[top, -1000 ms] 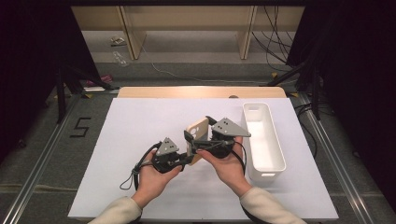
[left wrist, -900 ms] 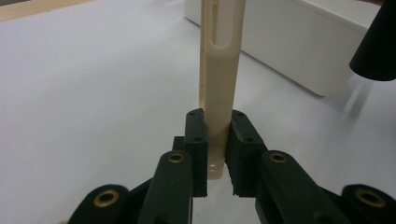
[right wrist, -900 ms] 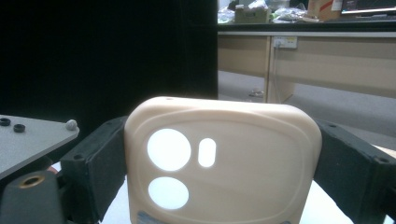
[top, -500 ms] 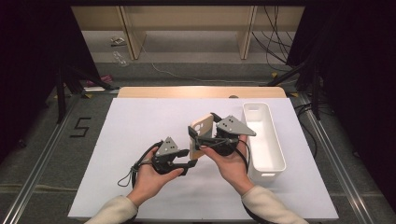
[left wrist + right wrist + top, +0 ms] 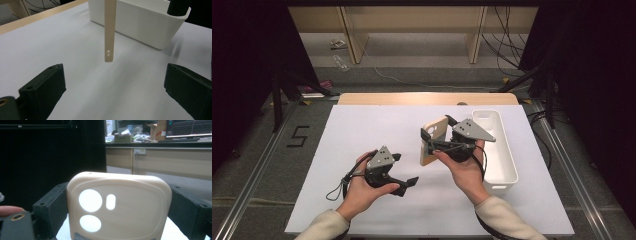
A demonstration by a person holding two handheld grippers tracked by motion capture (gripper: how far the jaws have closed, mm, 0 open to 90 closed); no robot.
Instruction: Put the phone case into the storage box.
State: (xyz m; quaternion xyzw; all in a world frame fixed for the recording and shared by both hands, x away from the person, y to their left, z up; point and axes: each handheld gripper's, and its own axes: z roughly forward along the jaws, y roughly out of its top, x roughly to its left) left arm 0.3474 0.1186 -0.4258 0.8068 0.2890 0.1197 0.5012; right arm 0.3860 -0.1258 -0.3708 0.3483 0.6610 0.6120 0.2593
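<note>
A cream phone case [image 5: 433, 140] with round camera cut-outs is held up off the white table, and my right gripper [image 5: 430, 141] is shut on its sides. In the right gripper view the phone case [image 5: 119, 207] sits between both black jaws, its cut-outs facing me. Seen edge-on in the left gripper view, the phone case [image 5: 109, 30] hangs above the table. My left gripper [image 5: 406, 185] is lower and to the left, open, with nothing between its jaws; its gap [image 5: 113, 92] spans bare table.
A long white plastic bin [image 5: 501, 150] stands at the right of the white table [image 5: 362, 130], just beyond my right hand; the white bin [image 5: 155, 30] is behind the case in the left gripper view. A wooden edge [image 5: 427, 98] runs along the table's back.
My left gripper has let go of the case, opened and dropped back to the left. My right gripper has lifted the case and carried it right, toward the bin.
</note>
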